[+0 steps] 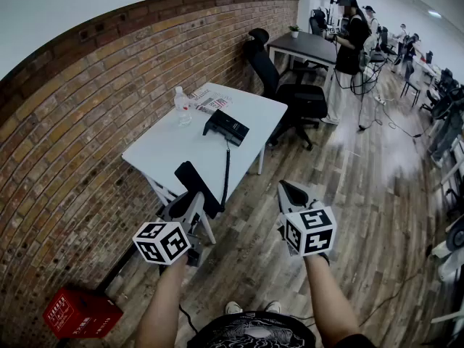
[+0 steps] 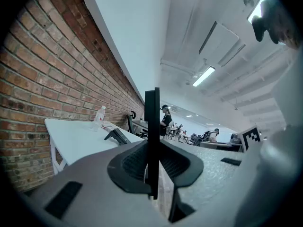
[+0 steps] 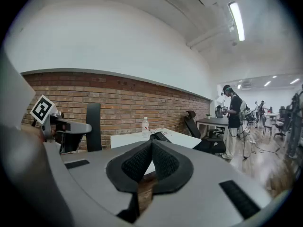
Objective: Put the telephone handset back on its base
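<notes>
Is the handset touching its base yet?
Apart. The head view shows the handset held by the left claw near the front edge of the table, with bare tabletop between it and the base.

Grey left tongs (image 1: pixel 193 197) and right tongs (image 1: pixel 291 188) bear black ribbed pads (image 3: pixel 137 162) and black-and-white marker cubes (image 1: pixel 161 242); the shirt (image 1: pixel 246 333) is black, white-printed.

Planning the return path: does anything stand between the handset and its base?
Nothing visible does. Bare white table lies between the handset in the left gripper and the base; the water bottle stands aside.
</notes>
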